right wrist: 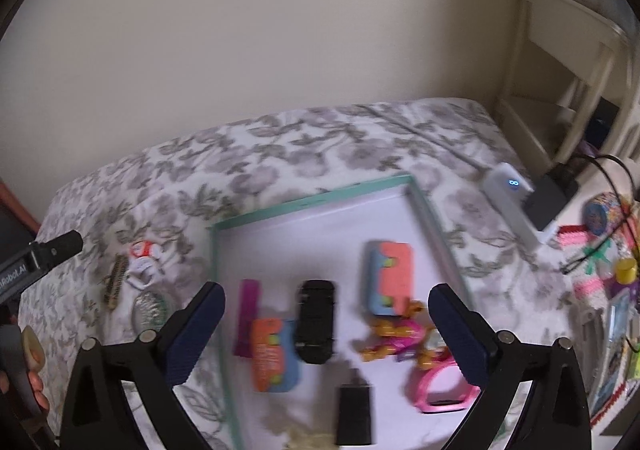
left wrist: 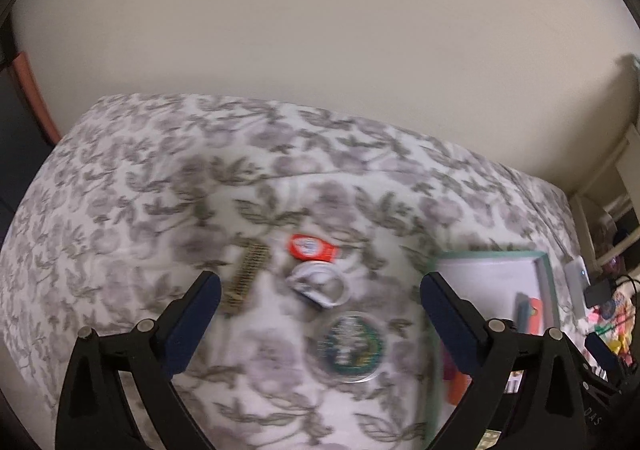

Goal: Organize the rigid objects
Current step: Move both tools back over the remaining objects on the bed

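My left gripper (left wrist: 320, 296) is open and empty above the floral bedspread. Below it lie a brown comb (left wrist: 247, 277), a red-orange packet (left wrist: 310, 248), a white coiled item (left wrist: 318, 284) and a round green tin (left wrist: 352, 346). My right gripper (right wrist: 326, 304) is open and empty over a white tray with a teal rim (right wrist: 312, 202). The tray holds a black remote-like piece (right wrist: 316, 322), two orange-and-blue cases (right wrist: 388, 278) (right wrist: 274, 356), a magenta strip (right wrist: 246, 316), a black charger (right wrist: 354, 406), a pink watch (right wrist: 442, 390) and an orange-pink toy (right wrist: 394, 332).
A white power bank (right wrist: 510, 202) and a black box (right wrist: 550, 202) lie right of the tray. Colourful clutter (right wrist: 608, 250) fills the right edge, with a cream shelf (right wrist: 560, 90) behind. The wall runs along the bed's far side. The left gripper's tip (right wrist: 56, 246) shows at left.
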